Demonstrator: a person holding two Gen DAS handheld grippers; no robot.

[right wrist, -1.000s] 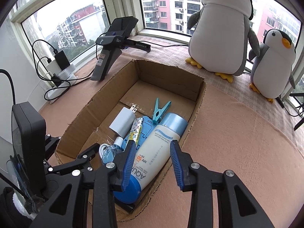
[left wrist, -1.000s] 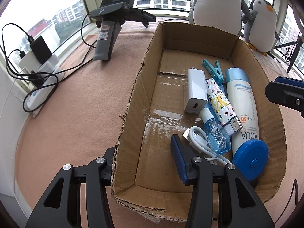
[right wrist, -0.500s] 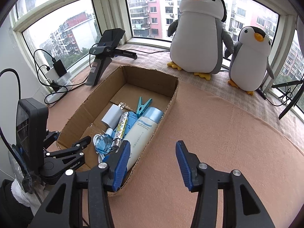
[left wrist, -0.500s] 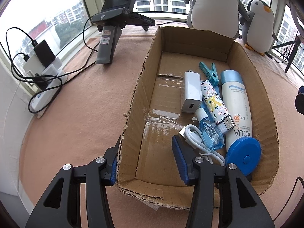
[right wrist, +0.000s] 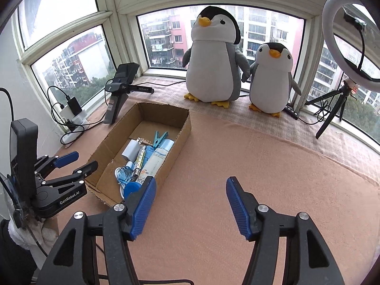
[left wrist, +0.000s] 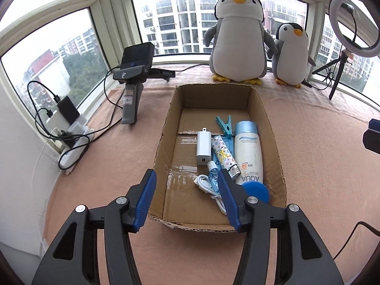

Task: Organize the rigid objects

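**Both grippers empty; items gathered in box**

Left wrist view: the left gripper (left wrist: 186,193) hangs above the near end of the brown cardboard box (left wrist: 163,142), jaws apart, holding nothing. The white sunscreen bottle (left wrist: 248,152), white charger plug (left wrist: 203,147) and teal clothes peg (left wrist: 225,124) lie packed along the box's right wall, apparently to keep them contained.

Right wrist view: the right gripper (right wrist: 191,203) is spread and empty over the bare pink cloth (right wrist: 261,166) right of the box.
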